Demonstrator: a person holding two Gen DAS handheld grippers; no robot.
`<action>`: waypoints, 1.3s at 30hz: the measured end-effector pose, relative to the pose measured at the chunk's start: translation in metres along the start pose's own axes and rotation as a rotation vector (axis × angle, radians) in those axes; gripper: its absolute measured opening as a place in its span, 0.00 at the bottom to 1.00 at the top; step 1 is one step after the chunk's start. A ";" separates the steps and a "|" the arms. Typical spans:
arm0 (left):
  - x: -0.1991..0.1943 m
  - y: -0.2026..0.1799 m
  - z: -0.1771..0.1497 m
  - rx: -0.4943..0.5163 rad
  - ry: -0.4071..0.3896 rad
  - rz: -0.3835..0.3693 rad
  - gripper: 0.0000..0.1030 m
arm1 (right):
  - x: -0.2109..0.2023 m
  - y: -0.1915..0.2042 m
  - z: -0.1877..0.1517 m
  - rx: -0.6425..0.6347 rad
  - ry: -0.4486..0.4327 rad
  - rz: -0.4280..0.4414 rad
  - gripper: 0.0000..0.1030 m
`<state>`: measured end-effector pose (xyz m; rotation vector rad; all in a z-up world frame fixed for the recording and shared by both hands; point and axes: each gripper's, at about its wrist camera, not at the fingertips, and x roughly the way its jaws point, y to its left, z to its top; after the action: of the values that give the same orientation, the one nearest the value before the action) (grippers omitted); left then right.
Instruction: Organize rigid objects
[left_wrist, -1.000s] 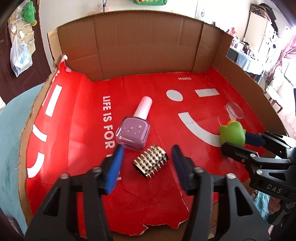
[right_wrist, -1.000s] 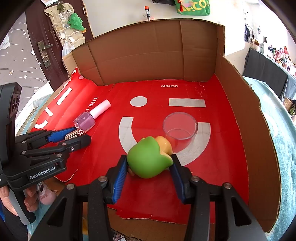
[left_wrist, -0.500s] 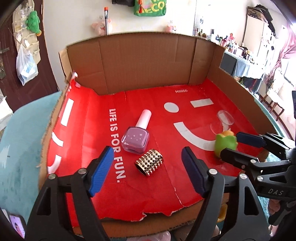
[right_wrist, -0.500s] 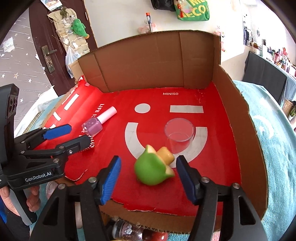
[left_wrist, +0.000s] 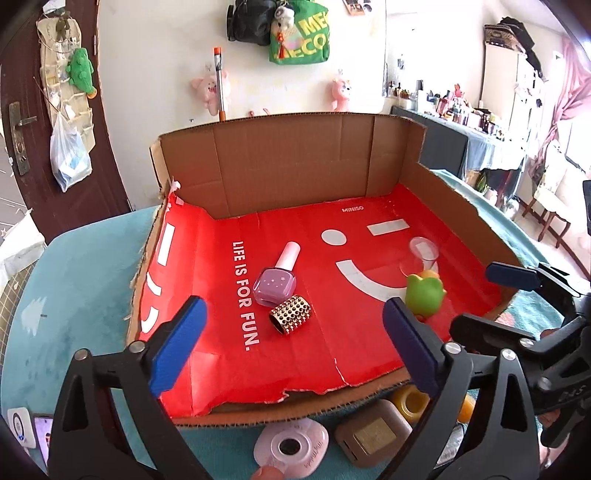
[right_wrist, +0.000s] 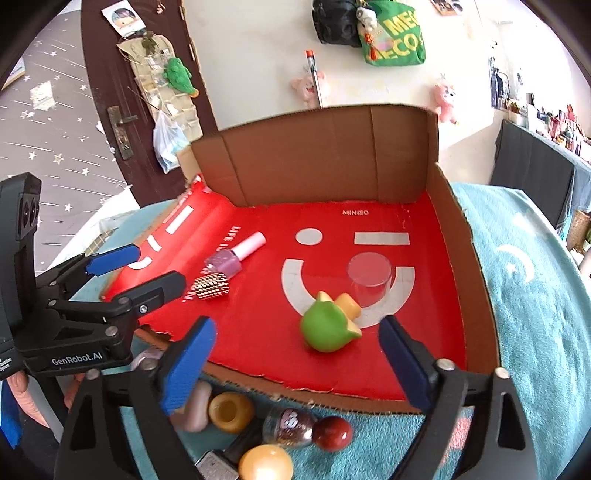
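Red-lined cardboard tray (left_wrist: 369, 354) already holds four rigid items: nail polish bottle (left_wrist: 276, 281), studded gold cylinder (left_wrist: 291, 314), clear cup (left_wrist: 423, 254), green toy (left_wrist: 424, 295).

Left hand-held gripper (left_wrist: 291, 347): jaws opening, nothing between them. Gold cylinder sits just ahead of it, touching the bottle's base. The bottle lies flat, long axis running away from the gripper, cap at the far end.

Right hand-held gripper (right_wrist: 295, 362): jaws opening too, empty. Green toy (right_wrist: 328, 326) lies on the tray just ahead between the pad lines, untouched, close in front of the clear cup (right_wrist: 369, 278).

What the next move turns on, as I read it: unsorted pieces lie on the teal surface below the tray's near edge, under both grippers, so the next pick is down and back, not forward. Yellow ring (right_wrist: 231, 411), dark red ball (right_wrist: 332, 432) and orange ball (right_wrist: 265, 463) sit nearer the right gripper; pink disc (left_wrist: 291, 445) and brown case (left_wrist: 373, 435) nearer the left.

Hard to read: gripper frames cover much of that pile, and the bottom edge of each view cuts it off. A glittery bottle-like piece (right_wrist: 290, 426) is only partly visible.
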<state>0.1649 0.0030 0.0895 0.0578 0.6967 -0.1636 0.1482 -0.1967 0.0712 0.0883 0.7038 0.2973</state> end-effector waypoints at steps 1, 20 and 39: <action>-0.003 0.000 -0.001 -0.001 -0.005 0.000 0.95 | -0.003 0.000 0.000 0.000 -0.008 0.006 1.00; -0.043 -0.004 -0.031 -0.055 -0.074 -0.012 1.00 | -0.044 0.011 -0.025 0.007 -0.100 0.038 1.00; -0.059 -0.009 -0.075 -0.100 -0.052 -0.068 1.00 | -0.068 0.014 -0.060 0.010 -0.143 -0.014 1.00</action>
<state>0.0711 0.0094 0.0706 -0.0658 0.6544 -0.1949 0.0567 -0.2052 0.0706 0.1131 0.5641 0.2716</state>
